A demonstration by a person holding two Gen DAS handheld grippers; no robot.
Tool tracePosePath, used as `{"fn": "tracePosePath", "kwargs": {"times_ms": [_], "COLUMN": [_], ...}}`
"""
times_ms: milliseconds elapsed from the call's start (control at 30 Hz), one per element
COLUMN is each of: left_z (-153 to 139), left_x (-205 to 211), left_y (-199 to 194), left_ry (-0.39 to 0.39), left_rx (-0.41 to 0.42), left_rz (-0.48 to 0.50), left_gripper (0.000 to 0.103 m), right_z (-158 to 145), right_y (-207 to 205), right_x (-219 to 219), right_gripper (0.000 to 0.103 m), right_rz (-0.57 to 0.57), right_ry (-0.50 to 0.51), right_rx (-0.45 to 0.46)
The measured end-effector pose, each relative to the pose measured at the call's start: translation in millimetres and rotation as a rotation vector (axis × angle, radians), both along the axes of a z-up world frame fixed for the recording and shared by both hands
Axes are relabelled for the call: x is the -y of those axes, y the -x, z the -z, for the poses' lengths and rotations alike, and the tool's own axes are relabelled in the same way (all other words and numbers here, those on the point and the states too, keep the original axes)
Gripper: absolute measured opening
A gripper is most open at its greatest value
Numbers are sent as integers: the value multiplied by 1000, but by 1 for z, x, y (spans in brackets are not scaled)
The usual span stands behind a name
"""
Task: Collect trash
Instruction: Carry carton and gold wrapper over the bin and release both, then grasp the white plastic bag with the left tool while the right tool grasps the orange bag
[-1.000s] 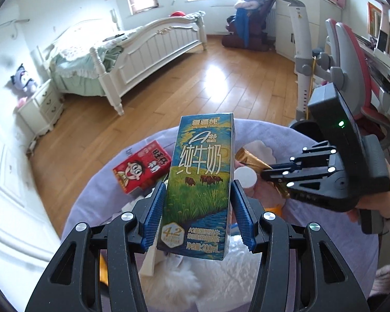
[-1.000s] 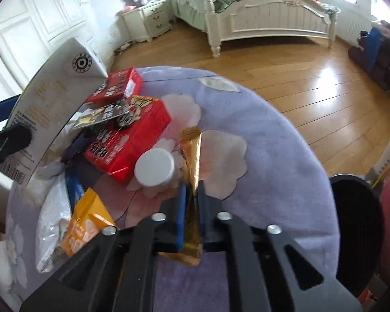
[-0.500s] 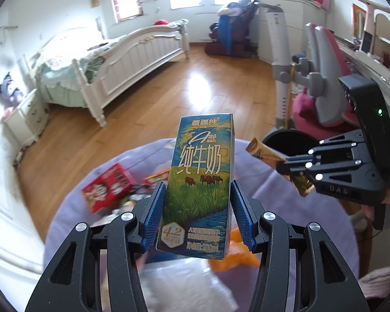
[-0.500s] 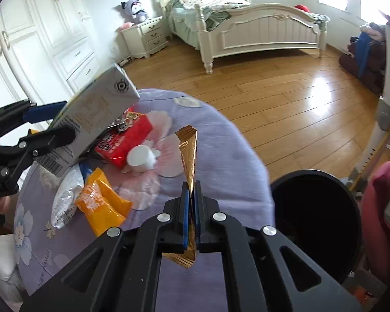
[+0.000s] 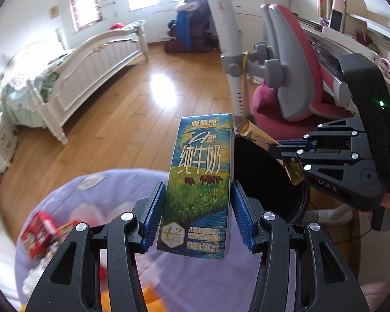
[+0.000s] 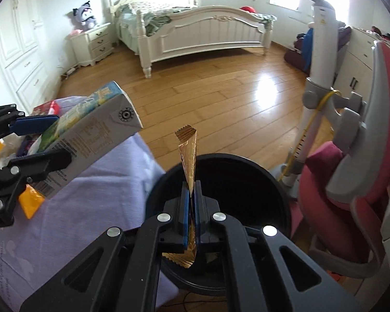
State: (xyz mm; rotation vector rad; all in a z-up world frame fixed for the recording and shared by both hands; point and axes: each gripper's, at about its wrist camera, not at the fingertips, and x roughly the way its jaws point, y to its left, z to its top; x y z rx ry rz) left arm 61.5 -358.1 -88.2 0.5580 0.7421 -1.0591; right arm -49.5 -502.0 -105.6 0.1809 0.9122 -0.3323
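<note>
My left gripper [image 5: 198, 214] is shut on a blue and green milk carton [image 5: 199, 182] and holds it upright above the lilac table's [image 5: 189, 280] right edge. The carton also shows at the left of the right wrist view [image 6: 91, 140]. My right gripper [image 6: 191, 205] is shut on a thin gold wrapper [image 6: 188, 153] and holds it over the open black trash bin [image 6: 247, 179]. In the left wrist view the right gripper [image 5: 278, 152] with the wrapper [image 5: 257, 135] hangs over the bin [image 5: 262, 179], just right of the carton.
Red boxes [image 5: 39, 234], an orange packet [image 6: 32, 202] and white wrappers [image 5: 36, 280] lie on the table's left side. A pink and grey chair [image 6: 351, 182] stands right of the bin. A white bed [image 6: 195, 31] is across the wooden floor.
Both grippers have swung right, away from the table's trash pile and toward the bin. The gold wrapper is now over the bin's opening. The carton has moved to the table's right edge.
</note>
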Motion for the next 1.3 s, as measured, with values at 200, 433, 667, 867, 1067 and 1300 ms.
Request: {"fn": "tracePosePath", "kwargs": {"times_ms": [200, 433, 667, 867, 1067, 1300], "left_z": [14, 30, 49, 50, 34, 13], "left_x": [53, 96, 115, 112, 87, 41], "left_y": [10, 10, 7, 5, -1, -1], "left_ry": [-13, -51, -109, -105, -59, -23], "left_rx": [-47, -66, -59, -55, -63, -53], "left_rz": [32, 37, 5, -4, -43, -107], "left_gripper": [51, 51, 52, 53, 55, 59], "right_z": [16, 29, 41, 41, 29, 14], "right_y": [19, 21, 16, 17, 18, 11], "right_x": [37, 58, 64, 65, 54, 30], "right_gripper": [3, 3, 8, 29, 70, 95], "right_rz": [67, 101, 119, 140, 147, 118], "right_ry": [-18, -26, -28, -32, 7, 36], "right_rx": [-25, -51, -80, -84, -66, -32]}}
